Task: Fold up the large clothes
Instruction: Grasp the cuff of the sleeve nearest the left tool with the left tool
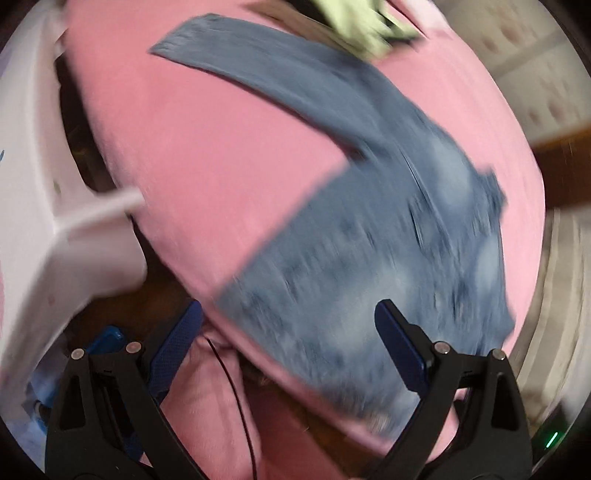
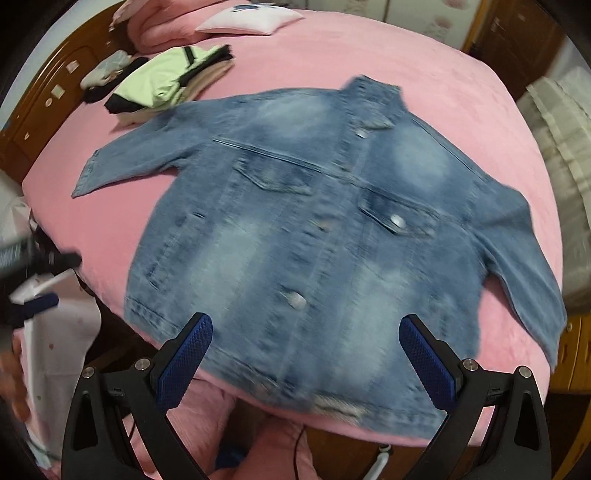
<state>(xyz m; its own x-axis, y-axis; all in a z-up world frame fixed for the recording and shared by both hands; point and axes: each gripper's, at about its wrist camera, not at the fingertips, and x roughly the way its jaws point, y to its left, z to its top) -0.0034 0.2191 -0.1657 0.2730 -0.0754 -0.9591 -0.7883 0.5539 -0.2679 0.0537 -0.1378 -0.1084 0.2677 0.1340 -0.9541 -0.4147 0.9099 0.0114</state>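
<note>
A blue denim jacket (image 2: pixel 314 229) lies spread flat, front side up, on a pink bed cover (image 2: pixel 424 81), sleeves out to both sides, collar at the far end. My right gripper (image 2: pixel 306 332) is open and empty, hovering above the jacket's hem near the bed's front edge. In the left wrist view, blurred by motion, the jacket (image 1: pixel 369 236) shows with one sleeve stretched to the upper left. My left gripper (image 1: pixel 288 325) is open and empty, above the jacket's hem corner at the bed's edge.
A stack of folded clothes (image 2: pixel 166 85) with a light green piece on top lies at the bed's far left. A white pillow (image 2: pixel 251 20) lies at the far end. A white rack (image 1: pixel 55 206) stands left of the bed. A wooden headboard (image 2: pixel 44 107) is at the left.
</note>
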